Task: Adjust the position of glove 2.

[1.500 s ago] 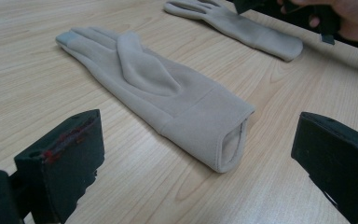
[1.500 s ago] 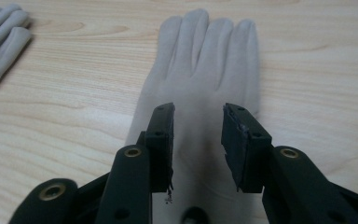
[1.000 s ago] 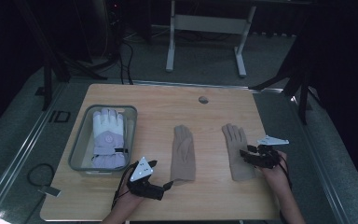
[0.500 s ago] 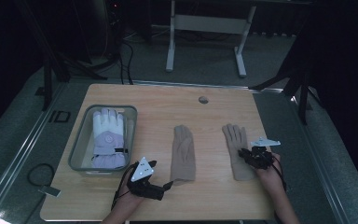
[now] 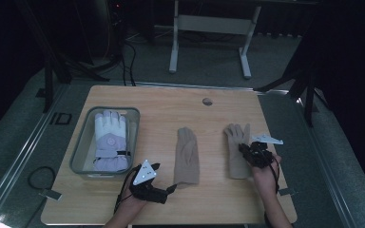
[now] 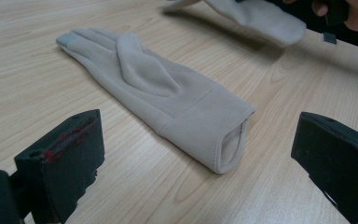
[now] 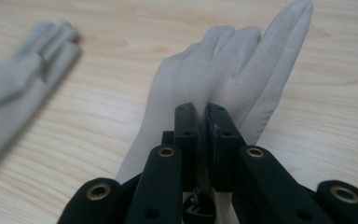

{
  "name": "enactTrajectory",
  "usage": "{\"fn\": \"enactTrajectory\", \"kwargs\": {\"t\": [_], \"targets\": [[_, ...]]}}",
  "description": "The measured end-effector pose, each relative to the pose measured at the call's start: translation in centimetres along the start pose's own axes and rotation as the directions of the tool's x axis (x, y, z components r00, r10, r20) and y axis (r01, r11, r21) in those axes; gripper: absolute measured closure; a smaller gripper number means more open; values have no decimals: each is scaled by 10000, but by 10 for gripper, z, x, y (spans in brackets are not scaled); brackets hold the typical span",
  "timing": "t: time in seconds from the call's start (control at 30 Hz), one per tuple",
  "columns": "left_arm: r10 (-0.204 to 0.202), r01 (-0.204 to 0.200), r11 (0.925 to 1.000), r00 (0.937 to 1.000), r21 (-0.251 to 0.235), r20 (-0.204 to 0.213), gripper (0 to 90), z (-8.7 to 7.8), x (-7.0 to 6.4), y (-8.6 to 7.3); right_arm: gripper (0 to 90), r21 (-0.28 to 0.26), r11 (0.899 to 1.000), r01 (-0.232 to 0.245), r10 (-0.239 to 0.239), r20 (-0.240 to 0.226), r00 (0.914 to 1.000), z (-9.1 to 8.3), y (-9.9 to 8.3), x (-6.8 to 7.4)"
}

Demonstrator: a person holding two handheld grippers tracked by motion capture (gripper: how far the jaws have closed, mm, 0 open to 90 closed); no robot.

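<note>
My right gripper point(image 7: 202, 122) has its jaws pinched together on the right glove point(image 7: 223, 79), gripping the beige fabric at the palm; the glove's fingers point away from me across the table point(image 5: 161, 104), and in my left gripper view the glove's cuff end point(image 6: 261, 21) hangs a little off the wood. From above, that gripper point(image 5: 247, 151) sits over the middle of the glove point(image 5: 236, 140), near the right edge of the table. My left gripper point(image 6: 200, 154) stands wide open with nothing between its jaws, low over the table and aimed at the cuff of the left glove point(image 6: 158, 98), which lies flat with its thumb folded over the palm and its open cuff toward me, in the gap between the jaws but not touched by either. In the high view my left gripper point(image 5: 168, 189) is just beside that cuff point(image 5: 187, 176), near the front edge. The two gloves lie side by side, apart. A clear bin point(image 5: 83, 147) on the left holds a white and lilac ski glove point(image 5: 109, 140).
</note>
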State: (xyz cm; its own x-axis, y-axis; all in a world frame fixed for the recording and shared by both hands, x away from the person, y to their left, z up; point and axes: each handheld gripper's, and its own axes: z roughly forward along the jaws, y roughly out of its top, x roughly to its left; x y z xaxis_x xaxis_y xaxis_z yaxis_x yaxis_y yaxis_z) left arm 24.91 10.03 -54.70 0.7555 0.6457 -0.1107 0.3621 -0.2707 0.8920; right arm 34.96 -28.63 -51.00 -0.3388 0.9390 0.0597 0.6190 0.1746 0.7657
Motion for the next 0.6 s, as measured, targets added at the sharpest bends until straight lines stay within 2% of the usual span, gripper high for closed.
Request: {"fn": "enactTrajectory", "kwargs": {"t": [0.13,0.2,0.27,0.33,0.43,0.47,0.53,0.6], "targets": [[107,-107,9999,9999,21,-41,26,-1,0,0,840,-266,9991,-328,328,-3,9995,-5,10,17],[113,-113,9999,9999,27,-30,26,-1,0,1,840,-387,9980,-490,491,6,9988,-6,15,31],[144,-144,9999,9999,-3,-12,26,-1,-1,1,840,-435,9975,-561,559,-42,9984,-6,17,34],[176,-176,9998,9998,-34,11,26,-2,-1,2,839,-403,9980,-496,493,-81,9988,-5,20,45],[177,-176,9998,9998,-99,13,26,-3,-2,1,839,-437,9974,-570,554,-362,9978,-2,25,61],[174,-174,9998,9998,-106,-2,26,-4,-3,0,839,-436,9967,-685,658,-594,9961,1,27,71],[428,-428,9991,9990,-54,-92,26,-6,-7,0,839,-437,9968,-665,637,-633,9960,2,28,75],[572,-572,9984,9983,-44,-94,26,-7,-9,-1,838,-430,9959,-795,755,-877,9933,4,31,86]]}}
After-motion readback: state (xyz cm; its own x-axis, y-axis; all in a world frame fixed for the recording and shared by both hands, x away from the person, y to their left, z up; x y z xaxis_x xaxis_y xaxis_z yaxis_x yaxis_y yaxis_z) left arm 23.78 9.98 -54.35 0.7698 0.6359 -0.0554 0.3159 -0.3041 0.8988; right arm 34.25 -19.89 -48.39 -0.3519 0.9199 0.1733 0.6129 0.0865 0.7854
